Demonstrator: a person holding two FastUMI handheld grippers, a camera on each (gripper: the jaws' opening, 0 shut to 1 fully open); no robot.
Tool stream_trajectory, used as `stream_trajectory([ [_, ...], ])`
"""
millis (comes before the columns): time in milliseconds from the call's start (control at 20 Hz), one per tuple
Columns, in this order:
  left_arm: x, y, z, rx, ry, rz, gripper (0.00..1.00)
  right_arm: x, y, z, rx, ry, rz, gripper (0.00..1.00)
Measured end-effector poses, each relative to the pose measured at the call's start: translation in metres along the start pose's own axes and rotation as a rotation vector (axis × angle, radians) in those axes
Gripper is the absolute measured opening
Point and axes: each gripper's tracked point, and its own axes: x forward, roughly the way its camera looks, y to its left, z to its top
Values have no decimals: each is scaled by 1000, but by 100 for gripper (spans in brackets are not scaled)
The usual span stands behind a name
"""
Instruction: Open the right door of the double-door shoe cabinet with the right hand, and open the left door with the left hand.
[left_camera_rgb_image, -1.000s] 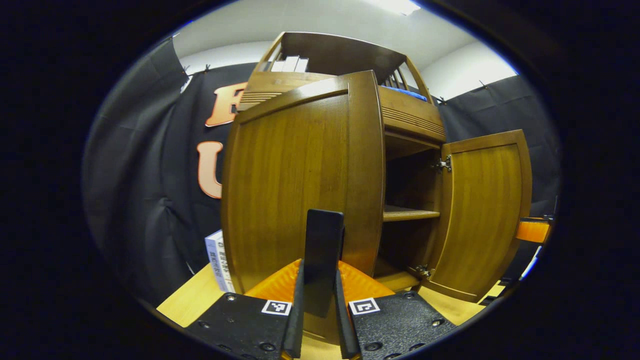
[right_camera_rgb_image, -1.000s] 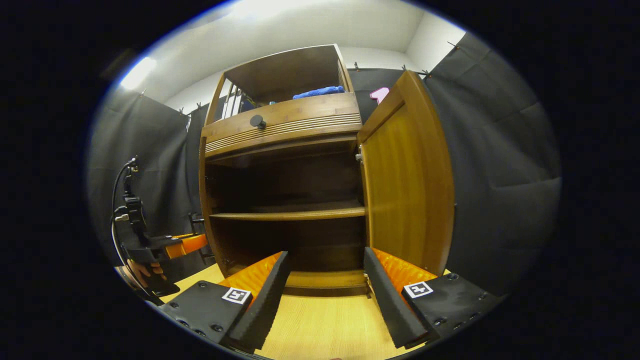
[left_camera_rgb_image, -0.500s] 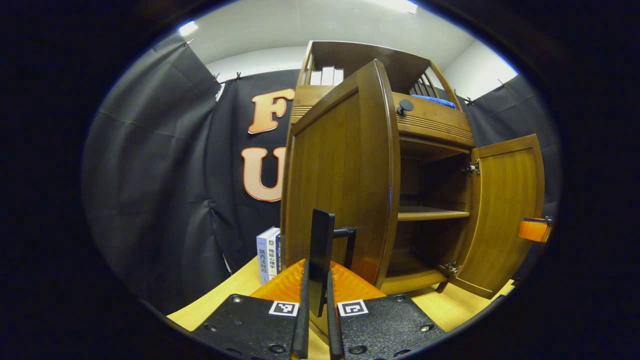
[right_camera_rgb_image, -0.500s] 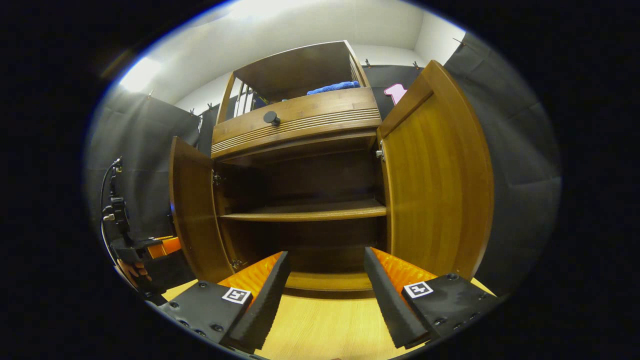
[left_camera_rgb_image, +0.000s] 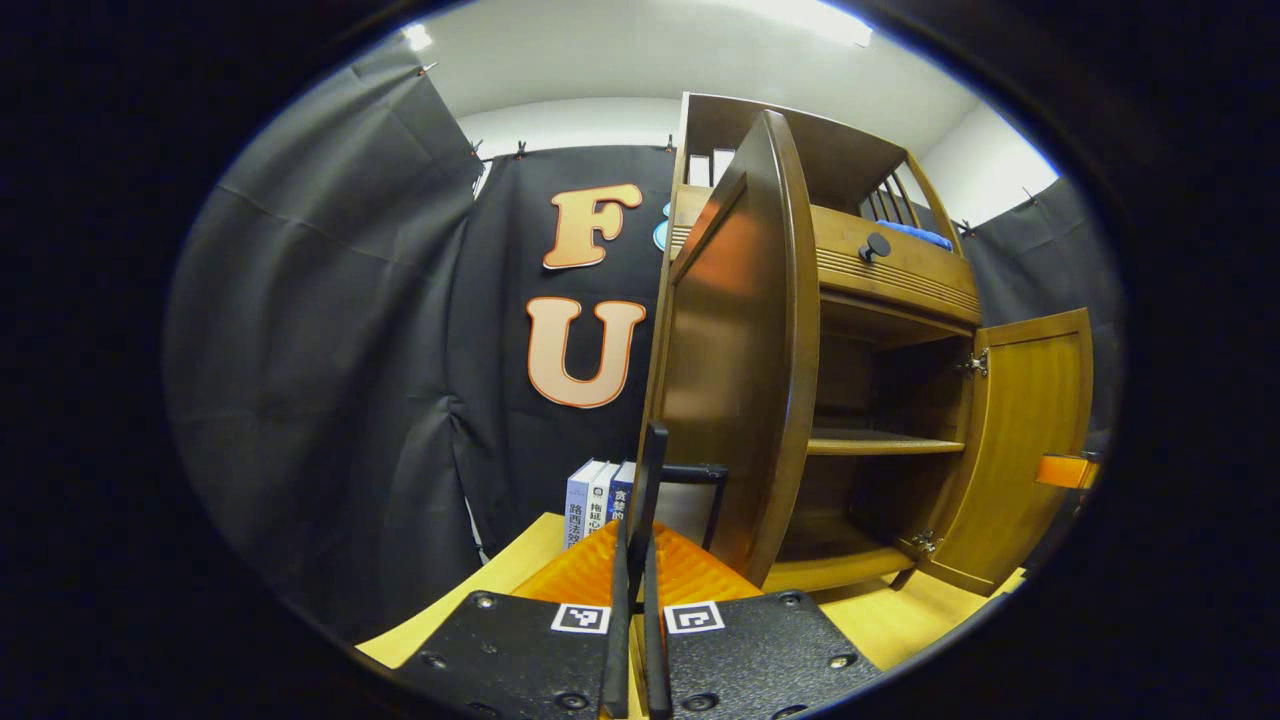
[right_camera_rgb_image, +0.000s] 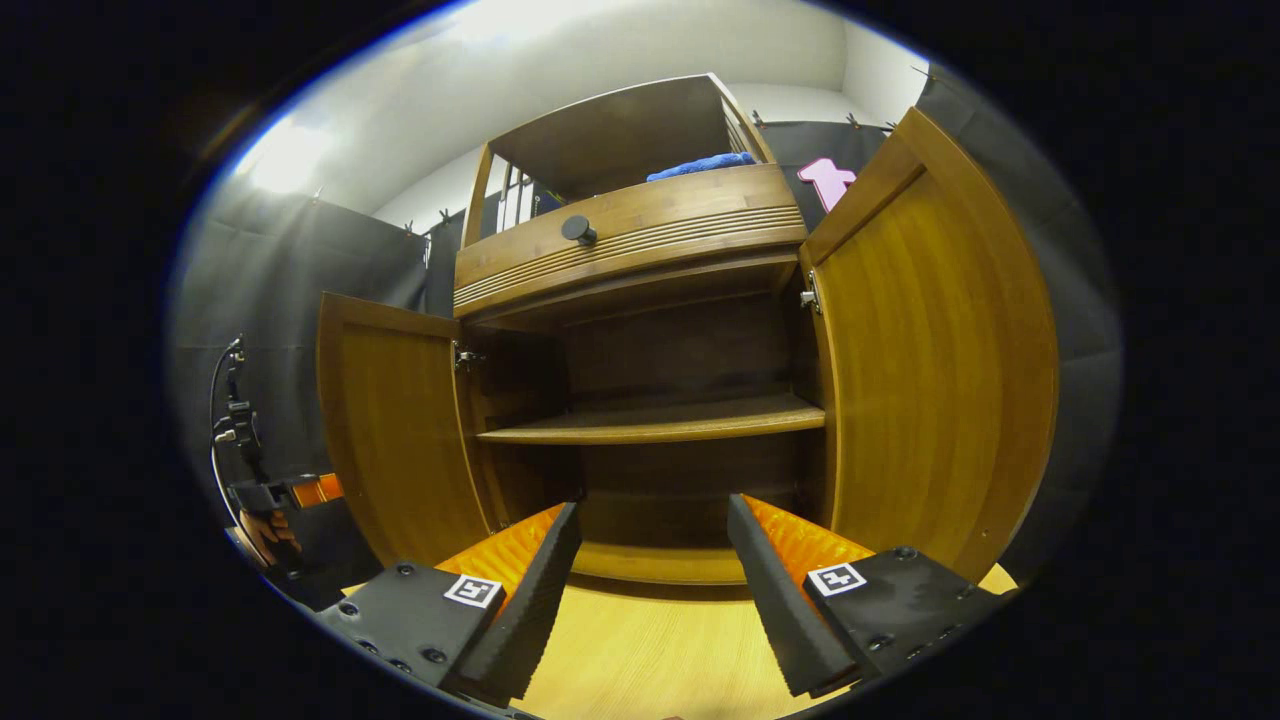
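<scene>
left tool (left_camera_rgb_image: 634, 590) clamped on left door (left_camera_rgb_image: 735, 340) handle (left_camera_rgb_image: 652, 480) | right tool (right_camera_rgb_image: 655, 590) apart | right door (right_camera_rgb_image: 930, 340) open

Black cloth walls (left_camera_rgb_image: 330, 350) enclose the booth under a white ceiling (right_camera_rgb_image: 620, 60) with bright lights (left_camera_rgb_image: 830, 20).

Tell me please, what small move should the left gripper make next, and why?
Probably open the fingers and let go of the left door's handle. The left gripper is shut on that dark handle, and the left door already stands wide open, like the right door; the shelf inside is in plain sight. The right gripper is open, off its door.
</scene>
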Motion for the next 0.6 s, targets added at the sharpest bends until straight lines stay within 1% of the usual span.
stream_trajectory([
  [50,0,5,0,-3,-5,-23,6,0,0,0,2,0,1,96],
  [100,1,8,1,4,-6,-46,5,1,0,2,4,-1,0,96],
  [150,0,9,1,25,-12,-68,7,2,0,2,6,-2,-1,85],
  [200,-1,12,1,61,-14,-76,5,1,0,2,7,-4,-1,85],
  [250,-2,14,-2,92,-10,-87,9,2,1,2,8,-3,1,85],
  [300,-5,13,-2,110,-6,-99,9,2,3,3,6,0,3,96],
  [350,-9,12,-4,115,-3,-108,12,2,4,3,0,1,7,96],
  [400,-16,13,-3,114,-2,-104,8,2,6,3,-10,0,9,96],
  [450,-22,14,-5,110,2,-96,10,1,8,3,-20,-2,10,96],
  [600,-45,14,-4,90,7,-55,10,7,10,5,-40,-1,14,96],
])
